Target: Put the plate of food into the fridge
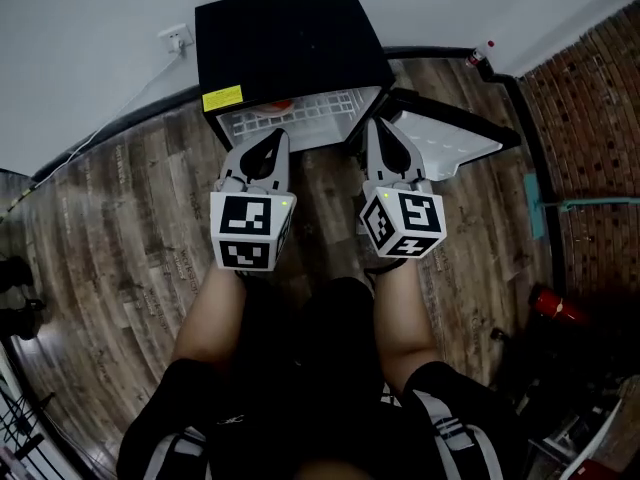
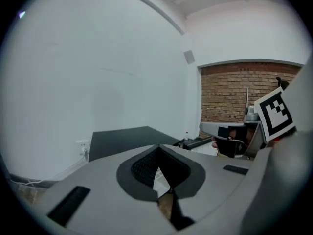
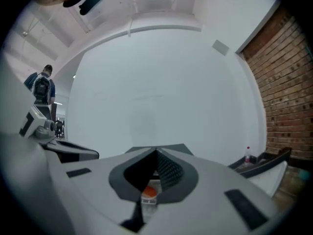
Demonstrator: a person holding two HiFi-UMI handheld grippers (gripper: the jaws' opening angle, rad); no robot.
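Left claw (image 1: 272,143) and right claw (image 1: 384,131), closed, before open fridge (image 1: 290,38)

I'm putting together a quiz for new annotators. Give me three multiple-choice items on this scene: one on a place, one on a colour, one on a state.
1. Where does the fridge stand?
A. On a table
B. On the wooden floor by the white wall
C. On a counter

2. What colour is its outside?
A. White
B. Red
C. Black

3. How is its door?
A. Open
B. Shut
C. Taken off

Answers:
1 B: the head view shows it on the floor planks, against the wall.
2 C: its top and sides are black.
3 A: the door is swung out, and the white rack inside shows.
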